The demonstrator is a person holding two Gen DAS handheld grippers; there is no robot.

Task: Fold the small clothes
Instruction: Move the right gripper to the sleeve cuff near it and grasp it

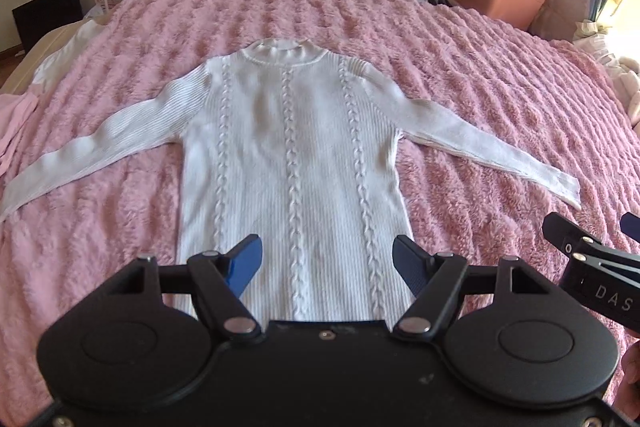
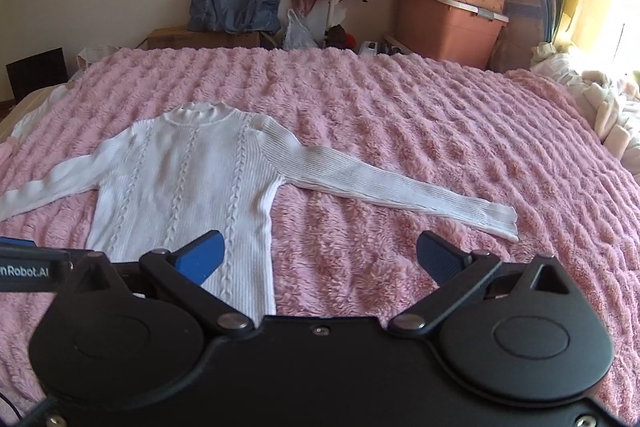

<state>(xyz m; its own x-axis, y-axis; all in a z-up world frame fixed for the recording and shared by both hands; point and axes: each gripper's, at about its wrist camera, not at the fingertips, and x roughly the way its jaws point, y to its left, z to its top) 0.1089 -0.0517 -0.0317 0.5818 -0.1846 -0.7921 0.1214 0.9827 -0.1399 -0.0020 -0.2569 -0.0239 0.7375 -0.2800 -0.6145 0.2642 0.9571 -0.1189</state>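
White ribbed knit, a small sweater [image 1: 292, 155] lies flat and face-up on a pink fleece bed [image 2: 440, 131], both sleeves spread, no fold yet made. The left claw [image 1: 327, 265] hovers over its hem and the right claw [image 2: 320, 259] off its right edge, both wide open and empty, apparently not touching the fabric.

Sweater [image 1: 288, 155]: white, ribbed knit with three vertical braided cables. Bed blanket [image 1: 460, 75]: pink, plush, wavy ridged pattern. Left gripper [image 1: 327, 267]: black frame, blue fingers [image 1: 246, 265]. Storage bin [image 2: 444, 27]: dusty pink. Bag [image 2: 234, 5]: grey-blue.
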